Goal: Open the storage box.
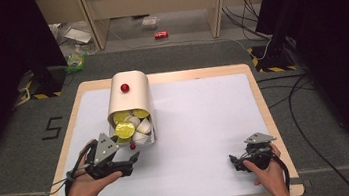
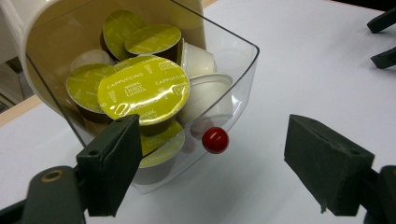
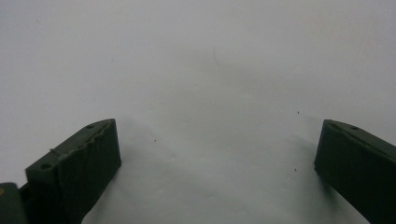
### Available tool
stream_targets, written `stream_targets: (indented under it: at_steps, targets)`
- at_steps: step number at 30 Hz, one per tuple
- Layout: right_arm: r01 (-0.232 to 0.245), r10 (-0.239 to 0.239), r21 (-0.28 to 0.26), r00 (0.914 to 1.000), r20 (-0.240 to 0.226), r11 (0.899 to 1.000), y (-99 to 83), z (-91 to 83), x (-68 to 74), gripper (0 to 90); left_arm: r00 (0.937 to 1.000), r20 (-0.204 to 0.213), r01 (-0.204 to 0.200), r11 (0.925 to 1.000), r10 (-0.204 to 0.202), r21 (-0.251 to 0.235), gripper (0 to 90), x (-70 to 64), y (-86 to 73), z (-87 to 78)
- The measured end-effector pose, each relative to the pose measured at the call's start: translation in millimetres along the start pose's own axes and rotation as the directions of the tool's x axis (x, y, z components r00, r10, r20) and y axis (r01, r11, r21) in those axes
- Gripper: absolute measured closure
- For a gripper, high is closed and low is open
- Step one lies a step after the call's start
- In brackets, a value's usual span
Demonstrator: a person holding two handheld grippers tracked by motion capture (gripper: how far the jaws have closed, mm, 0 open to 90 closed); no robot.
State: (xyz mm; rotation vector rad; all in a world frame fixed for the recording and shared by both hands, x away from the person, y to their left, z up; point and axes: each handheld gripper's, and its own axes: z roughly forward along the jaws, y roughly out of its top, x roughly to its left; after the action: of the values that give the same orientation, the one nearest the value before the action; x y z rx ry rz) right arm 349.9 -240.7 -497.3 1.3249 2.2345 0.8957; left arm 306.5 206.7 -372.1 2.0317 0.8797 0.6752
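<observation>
Wooden-edged table [image 1: 265, 112] with white top sheet [image 1: 200, 120] covering most of it, grey floor around, cables and a red can [image 1: 161, 34] on floor far back. On the sheet, left of centre, a cream capsule dispenser [image 1: 131, 94] lying on its side, rounded body pointing away from the person, a red knob [image 1: 124, 87] on its upper face. Its clear plastic drawer [image 2: 243, 70] faces the person and is pulled out, full of coffee capsules [image 2: 144, 88]: yellow-green foil lids reading "cappuccino", plus white ones [image 2: 205, 93] beside them. Drawer front has its own small red knob [image 2: 215, 140], low on the clear wall. Left gripper [image 1: 119, 160] held in left hand [image 1: 89, 181] just in front of the drawer, jaws wide apart, holding nothing; in the left gripper view one jaw overlaps the drawer's near corner, contact unclear, other jaw over bare sheet well off to the side. Right gripper [image 1: 238, 163] in right hand [image 1: 267, 169] near the table's front right, well apart from the dispenser, jaws spread wide over bare white sheet, nothing between them.
</observation>
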Motion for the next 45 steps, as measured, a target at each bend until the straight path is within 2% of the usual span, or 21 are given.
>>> stream_targets:
  at_steps: [8, 9, 12, 13, 18, 20, 23, 25, 35, 37, 38, 43, 45]
  targets:
    - [0.000, 0.000, 0.000, 1.0000, 0.000, 1.000, 0.0, 0.0, 0.0, 0.7, 1.0000, 0.004, -0.001, 0.9999, 0.001, -0.011, 18.8, -1.6, -2.4, -2.5]
    - [0.000, 0.000, 0.000, 1.0000, 0.000, 1.000, 0.0, 0.0, 0.0, 0.7, 0.9999, 0.009, 0.014, 0.9999, -0.014, -0.003, 18.8, -3.1, -3.2, -3.3]
    - [0.000, 0.000, -0.001, 1.0000, 0.000, 1.000, 0.0, 0.0, 0.0, 0.7, 0.9999, 0.017, -0.002, 1.0000, 0.002, -0.001, 18.8, -3.5, -3.8, -4.7]
    - [-0.003, 0.003, 0.001, 1.0000, 0.000, 1.000, 0.0, -0.1, 0.2, 0.7, 0.9996, 0.023, 0.013, 0.9999, -0.013, 0.007, 18.8, -4.7, -4.9, -6.1]
    - [-0.001, 0.001, -0.001, 1.0000, 0.000, 1.000, 0.0, 0.1, 0.0, 0.7, 0.9994, 0.030, 0.017, 0.9998, -0.017, 0.013, 18.8, -4.8, -4.7, -6.9]
    - [0.001, -0.001, -0.001, 1.0000, 0.000, 1.000, 0.0, 0.1, -0.1, 0.7, 0.9994, 0.033, -0.007, 0.9997, 0.006, 0.024, 18.8, -4.0, -2.9, -6.6]
    - [0.001, -0.001, -0.001, 1.0000, 0.000, 1.000, 0.0, 0.1, -0.1, 0.7, 0.9984, 0.053, 0.014, 0.9987, -0.016, 0.050, 18.8, -1.9, -0.4, -7.7]
    - [-0.003, 0.003, 0.000, 1.0000, 0.001, 1.000, -0.1, 0.0, 0.2, 0.7, 0.9983, 0.054, 0.020, 0.9988, -0.022, 0.045, 18.8, -1.6, -0.3, -7.7]
    - [-0.003, 0.003, 0.000, 1.0000, 0.001, 1.000, -0.1, 0.0, 0.2, 0.7, 0.9988, 0.029, 0.039, 0.9992, -0.039, -0.008, 20.4, 3.7, 3.0, -13.7]
    - [-0.003, 0.003, 0.000, 1.0000, 0.000, 1.000, 0.0, 0.0, 0.1, 0.6, 0.9992, 0.014, 0.037, 0.9992, -0.037, -0.013, 20.5, 5.1, 5.3, -15.7]
    - [-0.003, 0.003, 0.000, 1.0000, 0.000, 1.000, 0.0, 0.1, 0.1, 0.6, 0.9997, 0.003, 0.023, 0.9994, -0.023, -0.025, 20.5, 6.9, 6.5, -15.8]
    - [-0.003, 0.003, 0.000, 1.0000, -0.001, 1.000, -0.1, 0.0, 0.1, 0.6, 0.9987, -0.021, 0.046, 0.9984, -0.047, -0.033, 20.7, 11.9, 9.9, -15.5]
    - [-0.003, 0.003, 0.000, 1.0000, -0.001, 1.000, -0.1, 0.0, 0.0, 0.7, 0.9989, -0.033, 0.033, 0.9986, -0.034, -0.041, 20.9, 14.3, 11.5, -14.7]
